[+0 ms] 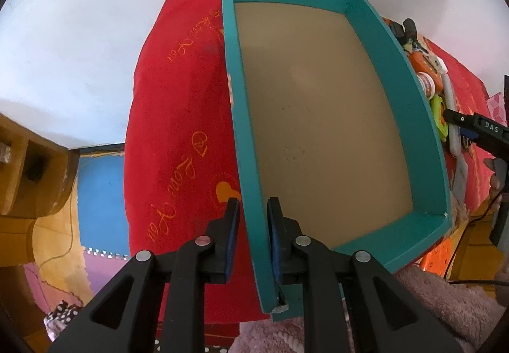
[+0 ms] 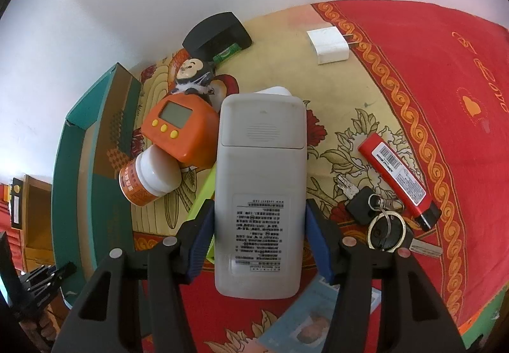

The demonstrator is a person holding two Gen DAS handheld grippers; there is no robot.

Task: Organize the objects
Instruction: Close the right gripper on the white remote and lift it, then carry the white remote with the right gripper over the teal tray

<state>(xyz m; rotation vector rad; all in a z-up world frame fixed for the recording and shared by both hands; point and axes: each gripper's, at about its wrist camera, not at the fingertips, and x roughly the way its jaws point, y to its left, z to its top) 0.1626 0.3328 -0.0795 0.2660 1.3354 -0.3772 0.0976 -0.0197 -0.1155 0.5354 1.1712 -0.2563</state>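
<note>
On the red cloth beside the clutter, the teal box (image 1: 318, 117) stood empty, its near wall clamped between the left tongs (image 1: 253, 210). The right tongs (image 2: 259, 219), about half open, gripped the grey remote (image 2: 259, 187) by its sides, apparently just above the cloth. Advice: steady the box, carry the remote level across, release only once inside.

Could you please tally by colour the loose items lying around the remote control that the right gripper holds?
Seen from the right wrist, excluding the grey remote control in the right gripper:
Orange: 2 (timer, pill bottle)
Red: 1 (lighter)
White: 1 (charger plug)
Black: 3 (stand, monkey figure, key bunch)
Total: 7
</note>
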